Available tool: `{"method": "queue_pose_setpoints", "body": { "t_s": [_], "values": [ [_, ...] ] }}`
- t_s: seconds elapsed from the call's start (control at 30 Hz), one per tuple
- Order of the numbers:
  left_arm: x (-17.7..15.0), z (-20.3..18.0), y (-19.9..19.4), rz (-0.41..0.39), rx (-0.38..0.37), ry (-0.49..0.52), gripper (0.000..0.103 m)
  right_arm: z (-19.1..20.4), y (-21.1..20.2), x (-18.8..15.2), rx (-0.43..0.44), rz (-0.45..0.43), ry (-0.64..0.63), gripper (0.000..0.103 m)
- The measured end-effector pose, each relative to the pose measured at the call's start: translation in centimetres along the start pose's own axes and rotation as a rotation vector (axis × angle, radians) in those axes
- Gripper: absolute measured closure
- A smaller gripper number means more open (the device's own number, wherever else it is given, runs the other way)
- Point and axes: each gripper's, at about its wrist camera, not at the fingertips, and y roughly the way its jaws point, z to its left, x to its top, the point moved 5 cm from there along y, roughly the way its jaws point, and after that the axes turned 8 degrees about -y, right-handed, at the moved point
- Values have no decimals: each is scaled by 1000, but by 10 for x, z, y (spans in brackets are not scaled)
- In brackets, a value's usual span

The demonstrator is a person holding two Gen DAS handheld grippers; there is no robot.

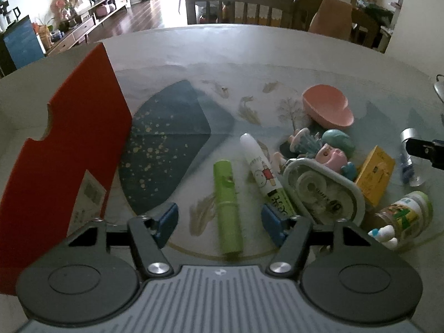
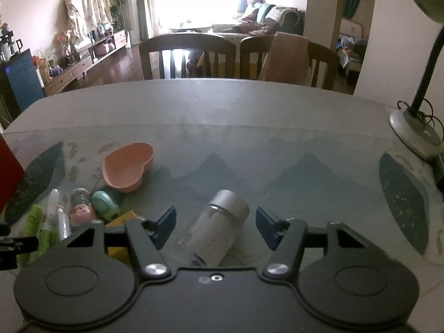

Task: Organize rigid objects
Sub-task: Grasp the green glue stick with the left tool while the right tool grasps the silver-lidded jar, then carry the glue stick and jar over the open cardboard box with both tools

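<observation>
In the left wrist view the left gripper (image 1: pixel 220 222) is spread wide, its blue pads on either side of a green tube (image 1: pixel 228 206) lying flat on the table (image 1: pixel 194 52); neither pad touches the tube. Just right of the tube lies a white marker (image 1: pixel 262 170), its lower end close to the right pad. Beyond it sits an oval tin (image 1: pixel 323 191), with a cluster of small toys (image 1: pixel 324 149) behind it and a pink heart dish (image 1: pixel 327 105) farther back. A yellow box (image 1: pixel 376 174) leans beside the tin, and a jar (image 1: pixel 408 217) lies near the table's right edge. A red box (image 1: pixel 63 149) stands along the left side. At the far right the other gripper's tip shows near a glass vial (image 1: pixel 408 158). In the right wrist view the right gripper (image 2: pixel 215 223) is also wide apart, with the vial (image 2: pixel 215 231) lying tilted between the pads, silver cap pointing away, touching neither. To the left are the heart dish (image 2: pixel 127 166), the toys (image 2: pixel 94 205), the yellow box (image 2: pixel 122 219), the marker (image 2: pixel 54 208) and the green tube (image 2: pixel 33 222). A lamp base (image 2: pixel 413 130) stands at the table's right corner, and chairs (image 2: pixel 186 55) line the far side.
</observation>
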Motion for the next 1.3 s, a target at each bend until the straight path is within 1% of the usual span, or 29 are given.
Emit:
{"method": "queue_pose_setpoints", "body": {
  "t_s": [0.03,0.13,0.2,0.27,0.3,0.33,0.37,0.4,0.43,0.47,0.67,0.83,1.03,1.3],
  "values": [
    [0,0,2,10,-2,-4,48,0,2,-2,0,12,4,45],
    [2,0,4,6,-6,-4,49,-1,8,-4,11,33,29,46],
    [3,-1,4,2,-13,2,54,-1,12,-5,20,51,45,49],
    [4,-2,4,-1,-16,7,60,0,17,-7,30,76,64,56],
    [4,-3,4,-2,-19,8,61,1,19,-8,38,87,74,58],
    [5,-3,4,-4,-19,8,65,0,20,-9,43,94,82,63],
    [5,-2,4,-5,-16,6,71,0,21,-9,46,98,89,63],
    [6,-2,4,-6,-14,3,73,0,21,-9,45,98,94,63],
    [6,-1,4,-5,-15,-1,79,-1,20,-10,44,97,95,63],
    [6,-1,3,-5,-16,-1,86,-1,20,-9,44,97,95,63],
    [4,-3,-1,-8,-3,24,87,-2,10,-7,49,80,87,63],
    [5,-2,-15,-11,-25,6,87,3,-12,-5,82,68,59,63],
    [5,0,-39,-6,-67,-24,87,15,-43,-1,120,52,28,63],
    [7,8,-79,-28,-92,-51,87,42,-82,10,166,12,-25,63]
  ]
}}
